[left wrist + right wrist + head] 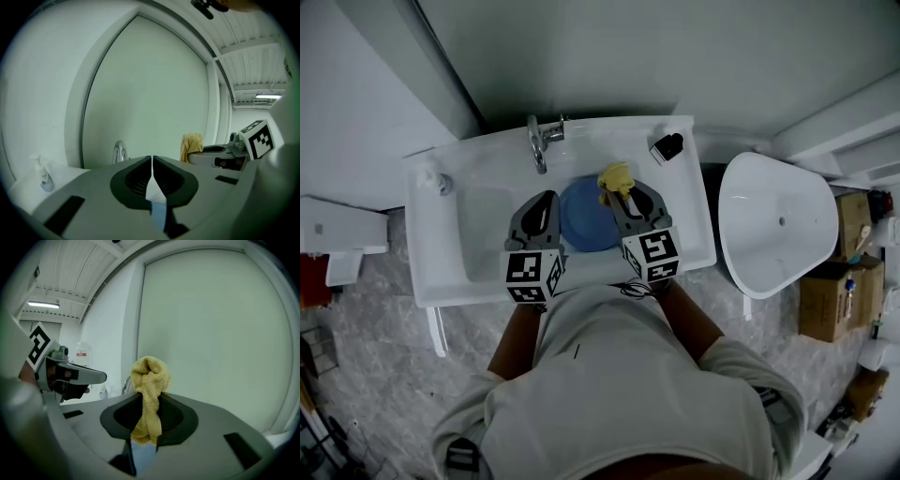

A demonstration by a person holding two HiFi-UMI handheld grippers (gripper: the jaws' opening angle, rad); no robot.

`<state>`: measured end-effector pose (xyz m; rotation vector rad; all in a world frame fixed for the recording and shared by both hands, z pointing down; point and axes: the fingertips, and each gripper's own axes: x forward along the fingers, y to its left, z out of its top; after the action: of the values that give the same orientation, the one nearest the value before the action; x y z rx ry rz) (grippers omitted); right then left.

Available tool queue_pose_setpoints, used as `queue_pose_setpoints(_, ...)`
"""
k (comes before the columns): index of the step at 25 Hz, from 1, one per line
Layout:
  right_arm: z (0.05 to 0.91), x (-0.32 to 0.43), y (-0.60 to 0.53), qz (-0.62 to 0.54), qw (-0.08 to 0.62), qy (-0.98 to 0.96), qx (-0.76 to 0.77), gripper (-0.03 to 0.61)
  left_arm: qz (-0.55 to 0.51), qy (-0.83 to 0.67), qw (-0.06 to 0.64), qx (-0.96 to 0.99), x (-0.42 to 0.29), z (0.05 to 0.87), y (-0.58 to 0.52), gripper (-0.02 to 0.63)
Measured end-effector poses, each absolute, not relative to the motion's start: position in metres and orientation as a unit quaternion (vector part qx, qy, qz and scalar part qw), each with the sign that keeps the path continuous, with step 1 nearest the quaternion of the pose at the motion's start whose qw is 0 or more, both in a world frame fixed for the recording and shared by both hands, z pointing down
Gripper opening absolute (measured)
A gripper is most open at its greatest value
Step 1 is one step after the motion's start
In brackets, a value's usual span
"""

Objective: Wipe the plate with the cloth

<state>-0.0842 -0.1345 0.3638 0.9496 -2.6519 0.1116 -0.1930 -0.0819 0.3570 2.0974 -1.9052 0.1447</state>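
Wiping is not yet beginning; right tongs (621,195) are gripping cloth (615,175) by plate (586,223); left tongs (546,200) are sitting closed, empty.

- A white sink (429,239) stands on a grey marbled floor (375,375).
- A chrome tap (539,141) sits at its back rim.
- A small bottle (441,182) stands on the left ledge.
- A black object (667,147) lies at the back right corner.

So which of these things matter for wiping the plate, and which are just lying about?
For the job: plate, cloth, right gripper holding the cloth.
Lying about: faucet, bottle, boxes.
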Motion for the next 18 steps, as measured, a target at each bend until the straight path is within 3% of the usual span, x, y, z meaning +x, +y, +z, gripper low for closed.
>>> queue_pose_setpoints(6, 0.315, -0.066, -0.159, 0.013, 0.116, -0.93, 0.348, 0.084, 0.04, -0.678, 0.088, 0.729, -0.188, 0.311, -0.098, 0.028)
queue_pose_setpoints(18, 0.291, -0.037, -0.175, 0.001, 0.094, -0.927, 0.364, 0.085, 0.051, -0.683, 0.084, 0.724, -0.173, 0.304, -0.118, 0.028)
